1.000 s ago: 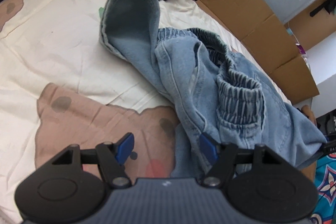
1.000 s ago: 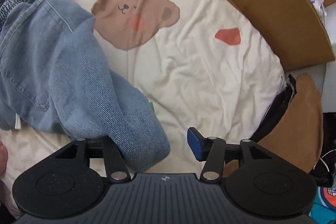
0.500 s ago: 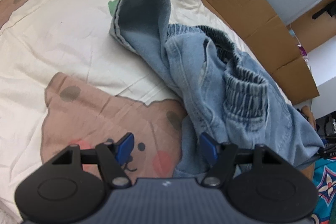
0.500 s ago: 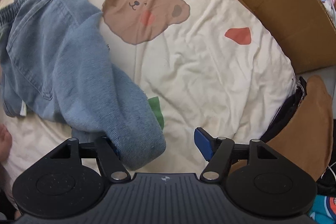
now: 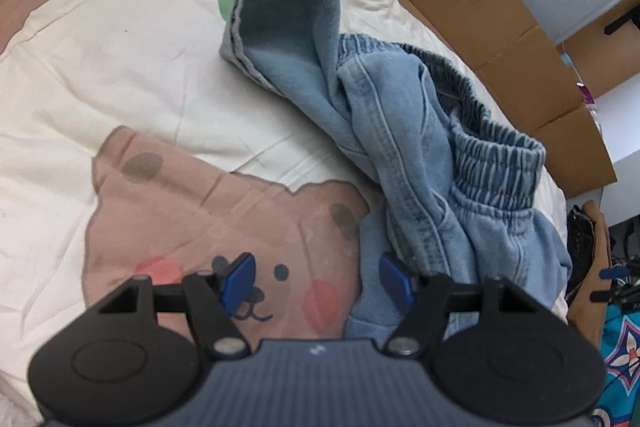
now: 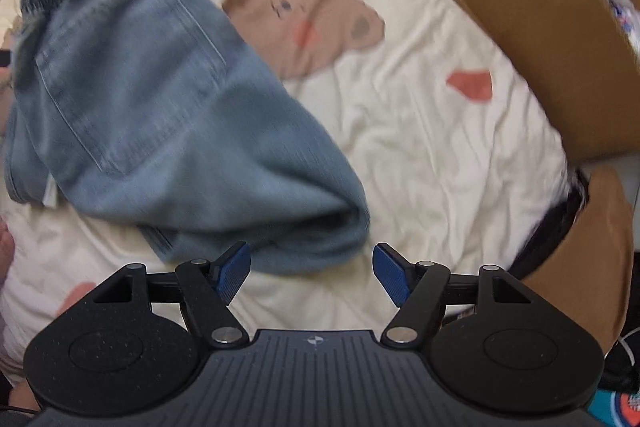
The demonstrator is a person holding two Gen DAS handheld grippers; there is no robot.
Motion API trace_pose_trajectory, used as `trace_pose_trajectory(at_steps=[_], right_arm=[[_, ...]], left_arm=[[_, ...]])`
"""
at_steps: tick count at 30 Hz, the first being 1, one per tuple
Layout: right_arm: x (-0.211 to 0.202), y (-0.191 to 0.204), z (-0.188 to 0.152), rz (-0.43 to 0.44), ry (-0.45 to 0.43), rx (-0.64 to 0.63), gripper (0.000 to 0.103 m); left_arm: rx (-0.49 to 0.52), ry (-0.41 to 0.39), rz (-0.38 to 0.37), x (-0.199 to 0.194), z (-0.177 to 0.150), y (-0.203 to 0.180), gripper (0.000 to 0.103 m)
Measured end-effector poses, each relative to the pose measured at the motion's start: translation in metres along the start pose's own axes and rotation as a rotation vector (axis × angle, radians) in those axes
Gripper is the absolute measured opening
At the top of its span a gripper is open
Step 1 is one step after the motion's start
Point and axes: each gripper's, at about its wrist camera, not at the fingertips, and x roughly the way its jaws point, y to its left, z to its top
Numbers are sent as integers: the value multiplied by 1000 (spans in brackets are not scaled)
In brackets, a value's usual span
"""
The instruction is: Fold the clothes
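Left wrist view, crumpled denim jeans (image 5: 404, 131) on wrinkled bear-print sheet (image 5: 120, 67), both grippers' fingers spread, empty.

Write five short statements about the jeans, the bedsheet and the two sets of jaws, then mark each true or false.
1. The jeans lie neatly folded into a flat rectangle. False: they lie in a crumpled heap, one leg flopped over.
2. The bedsheet is cream with brown bear faces. True.
3. The right gripper is clamped on the denim. False: its jaws stand open, having just been opening, and the cloth lies just ahead of them, not pinched.
4. The left gripper has its jaws open over a bear face, with nothing between them. True.
5. The jeans have a stiff waistband with a leather belt. False: the waistband is gathered elastic, no belt visible.
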Motion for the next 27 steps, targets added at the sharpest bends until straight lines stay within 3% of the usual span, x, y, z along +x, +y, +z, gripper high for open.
trace_pose_trajectory(at_steps=[7,14,18,25,27], right_arm=[[-18,37,39,106,-116,-74,74],[-10,100,70,248,-148,-191,74],[-7,134,81,302,-172,-228,74],[-14,157,85,359,-217,-256,74],[-14,162,84,374,-216,-252,74]], left_arm=[[-1,27,-17,12,-11,-9,69],[15,40,-43,20,-15,-22,69],[10,28,-40,22,-13,-27,69],[19,-4,-86,12,-6,-39,66],[30,-5,-98,12,-4,-45,60]])
